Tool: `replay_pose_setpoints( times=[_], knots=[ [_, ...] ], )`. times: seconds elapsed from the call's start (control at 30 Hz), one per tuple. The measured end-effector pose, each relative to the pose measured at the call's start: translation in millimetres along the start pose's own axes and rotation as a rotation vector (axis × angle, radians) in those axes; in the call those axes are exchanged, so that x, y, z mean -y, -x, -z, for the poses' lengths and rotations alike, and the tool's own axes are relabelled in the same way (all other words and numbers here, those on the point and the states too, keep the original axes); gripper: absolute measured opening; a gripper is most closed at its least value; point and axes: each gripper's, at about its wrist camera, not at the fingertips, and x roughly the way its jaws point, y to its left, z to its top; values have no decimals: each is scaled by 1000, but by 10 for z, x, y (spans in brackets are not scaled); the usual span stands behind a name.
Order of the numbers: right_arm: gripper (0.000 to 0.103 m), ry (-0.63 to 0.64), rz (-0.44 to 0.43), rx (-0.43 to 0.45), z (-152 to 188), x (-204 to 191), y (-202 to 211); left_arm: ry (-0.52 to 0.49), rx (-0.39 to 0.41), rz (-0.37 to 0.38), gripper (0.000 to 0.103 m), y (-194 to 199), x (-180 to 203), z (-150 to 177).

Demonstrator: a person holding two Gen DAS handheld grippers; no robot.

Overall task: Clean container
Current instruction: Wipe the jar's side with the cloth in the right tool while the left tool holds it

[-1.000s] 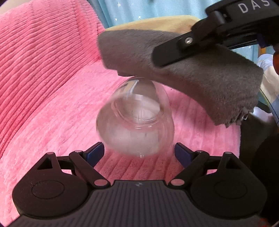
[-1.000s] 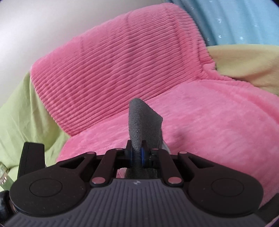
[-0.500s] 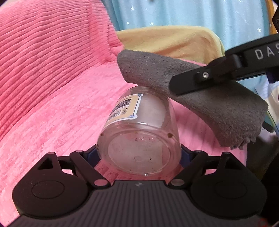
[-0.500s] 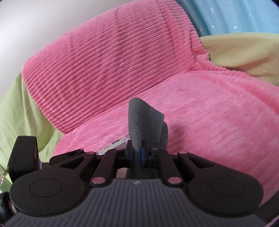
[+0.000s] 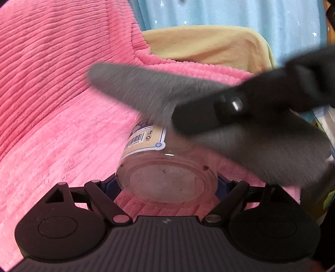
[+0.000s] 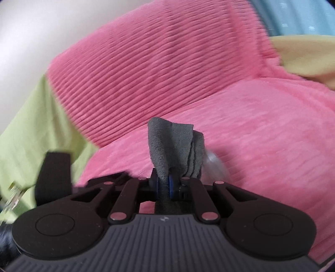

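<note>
A clear plastic jar [image 5: 167,167] with a barcode label lies with its base toward the left wrist camera, and dark specks show on the base. My left gripper [image 5: 166,184] is shut on the jar near its base. My right gripper [image 6: 167,186] is shut on a folded grey cloth [image 6: 173,146]. In the left wrist view the cloth [image 5: 150,94] lies across the jar's upper side, blurred by motion, with the right gripper's finger [image 5: 230,104] over it. A clear edge of the jar [image 6: 213,163] shows beside the cloth in the right wrist view.
A pink ribbed blanket [image 5: 52,104] covers the seat and backrest under both grippers. A tan cushion [image 5: 205,46] and a blue starred curtain [image 5: 230,12] lie behind. A green cover [image 6: 31,129] lies at the left of the right wrist view.
The jar has tipped so its base faces the left camera and sits deeper between the left fingers. The cloth has swept down across the jar's upper side and is blurred.
</note>
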Motion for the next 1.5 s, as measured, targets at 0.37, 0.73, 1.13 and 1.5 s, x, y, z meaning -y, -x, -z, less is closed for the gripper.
replay_pose_setpoints(
  times=[0.37, 0.73, 1.13, 1.5],
  knots=[
    [6, -21, -46, 5, -47, 207, -46, -3, -69, -27, 85, -72, 51, -104],
    [6, 28, -64, 49, 22, 221, -41, 22, -58, -67, 85, -41, 86, -52],
    [6, -24, -72, 78, -9, 291, -134, 42, 80, -42, 88, -49, -65, 11],
    [6, -11, -35, 72, -131, 241, -463, 87, 133, -48, 87, -115, -388, 50]
  ],
)
